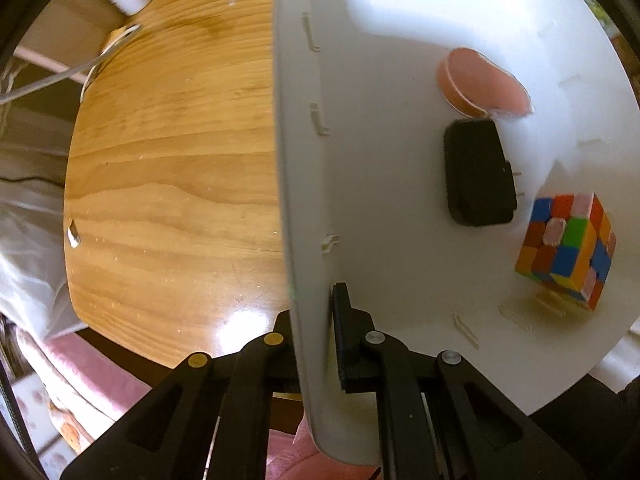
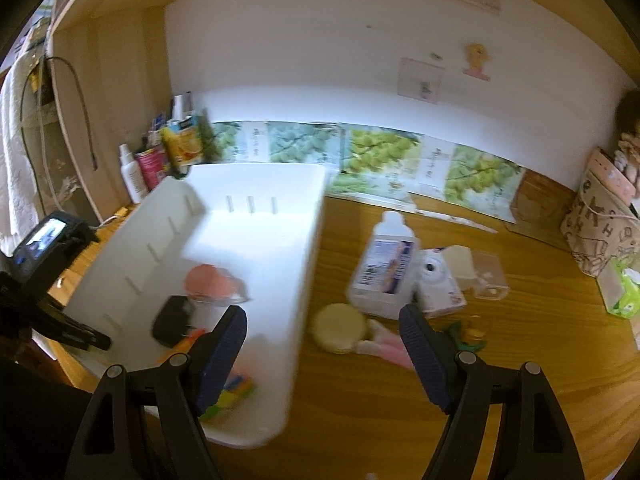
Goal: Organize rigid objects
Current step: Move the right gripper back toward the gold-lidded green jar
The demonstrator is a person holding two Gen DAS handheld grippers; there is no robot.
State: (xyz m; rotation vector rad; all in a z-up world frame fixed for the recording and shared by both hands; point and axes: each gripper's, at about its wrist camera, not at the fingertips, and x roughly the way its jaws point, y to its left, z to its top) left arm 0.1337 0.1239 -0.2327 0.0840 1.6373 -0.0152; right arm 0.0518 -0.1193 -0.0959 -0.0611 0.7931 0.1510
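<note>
A white plastic bin (image 1: 380,168) stands on the wooden table (image 1: 172,168). My left gripper (image 1: 316,306) is shut on the bin's side wall, one finger inside and one outside. In the bin lie a pink round tin (image 1: 476,80), a black plug adapter (image 1: 476,172) and a colour cube (image 1: 568,252). In the right wrist view my right gripper (image 2: 322,344) hangs open and holds nothing, over the bin's (image 2: 256,240) right wall and the table beside it. Just past it lies a cream round tin (image 2: 340,328) next to a pink-white object (image 2: 386,348).
Right of the bin lie a white bottle (image 2: 384,268), a small white camera (image 2: 438,284) and a clear plastic box (image 2: 486,276). Bottles and cans (image 2: 160,160) stand at the back left. A patterned bag (image 2: 600,232) and a green pack (image 2: 624,292) fill the right edge.
</note>
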